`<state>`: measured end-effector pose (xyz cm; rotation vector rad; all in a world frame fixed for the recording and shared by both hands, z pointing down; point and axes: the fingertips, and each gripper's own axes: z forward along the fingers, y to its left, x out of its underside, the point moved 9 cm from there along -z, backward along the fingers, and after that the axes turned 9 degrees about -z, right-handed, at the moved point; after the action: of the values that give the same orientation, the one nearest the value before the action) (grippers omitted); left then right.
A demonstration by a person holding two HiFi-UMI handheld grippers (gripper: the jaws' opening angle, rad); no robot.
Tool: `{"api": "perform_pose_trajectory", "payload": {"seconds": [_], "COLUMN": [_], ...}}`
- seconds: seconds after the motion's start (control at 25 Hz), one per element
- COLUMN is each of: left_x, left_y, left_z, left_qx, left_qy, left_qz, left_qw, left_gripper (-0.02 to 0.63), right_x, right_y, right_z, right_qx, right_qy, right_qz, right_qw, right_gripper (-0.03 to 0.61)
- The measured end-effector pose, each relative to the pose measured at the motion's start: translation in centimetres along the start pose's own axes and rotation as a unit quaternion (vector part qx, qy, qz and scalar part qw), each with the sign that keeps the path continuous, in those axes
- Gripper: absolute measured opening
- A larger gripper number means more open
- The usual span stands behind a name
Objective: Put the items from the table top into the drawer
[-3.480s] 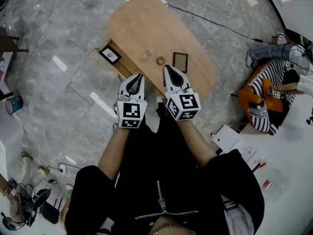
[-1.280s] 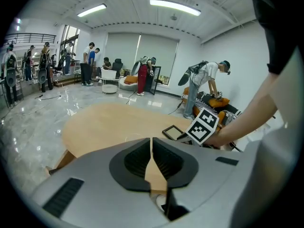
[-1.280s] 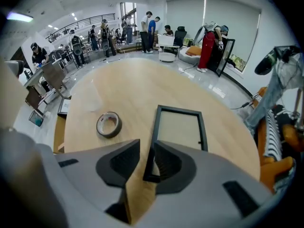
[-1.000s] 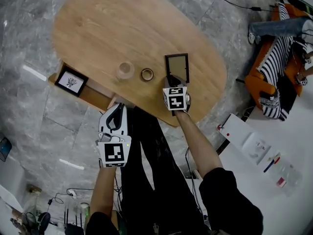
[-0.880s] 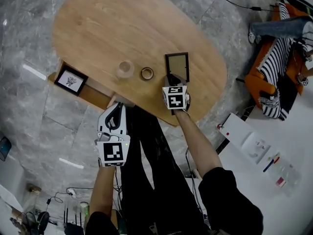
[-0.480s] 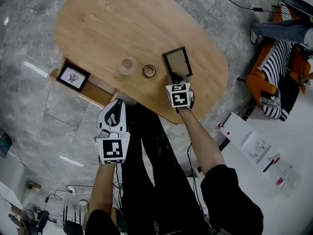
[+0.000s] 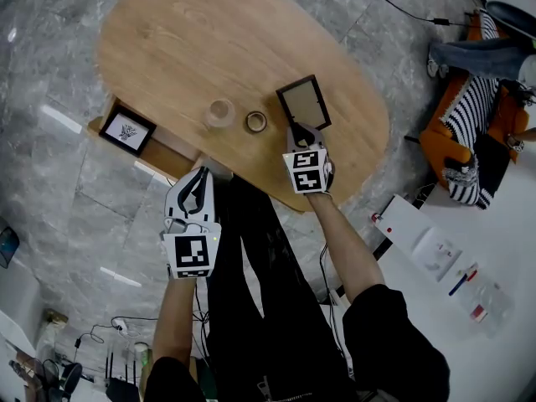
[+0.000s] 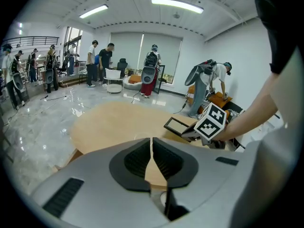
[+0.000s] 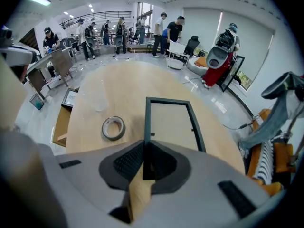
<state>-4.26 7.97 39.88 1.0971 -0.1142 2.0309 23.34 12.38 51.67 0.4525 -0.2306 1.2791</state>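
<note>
Head view was taken up by the oval wooden table (image 7: 209,32), on which three items were left: a dark picture frame (image 7: 303,101), a tape roll (image 7: 256,121) and a clear cup (image 7: 220,112), set in a loose row near the person's edge. The drawer (image 7: 167,147) was seen pulled open at the table's left side, and a small framed print (image 7: 127,130) was already lying in it.

The right gripper (image 7: 300,132) was pointed steeply down at the near edge of the picture frame. Its jaws had just been closing, and in the right gripper view they were pressed on the frame's thin border close to one corner, so the frame was clamped by its rim and not by its face. That edge was probably chosen because it was the part nearest the person and narrow enough to be pinched. In the left gripper view the frame was seen tilted, its gripped end raised off the wood, which suggested that it was being lifted for carrying.

The left gripper (image 7: 199,181) was held off the table, just beside the open drawer, with its jaws pressed together and nothing between them. It was judged to be kept there out of the way, leaving the path to the drawer free.
</note>
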Motion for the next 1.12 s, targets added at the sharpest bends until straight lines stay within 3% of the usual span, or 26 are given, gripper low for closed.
{"api": "perform_pose_trajectory", "payload": {"seconds": [0.44, 1.12], "left_x": [-0.8, 0.7], "left_y": [1.1, 4.9], "left_z": [-1.2, -4.8], "left_qx": [-0.021, -0.087], "left_qy": [-0.015, -0.036], "left_qz": [-0.016, -0.070], "left_qw": [0.9995, 0.9931], "left_gripper": [0.026, 0.026], "right_x": [-5.0, -12.4], "right_y": [2.1, 10.0], "right_z": [-3.5, -5.6], "right_qx": [-0.009, -0.080], "right_qy": [-0.062, -0.128], "right_qz": [-0.073, -0.153], "right_qw": [0.995, 0.977], "right_gripper": [0.048, 0.048]}}
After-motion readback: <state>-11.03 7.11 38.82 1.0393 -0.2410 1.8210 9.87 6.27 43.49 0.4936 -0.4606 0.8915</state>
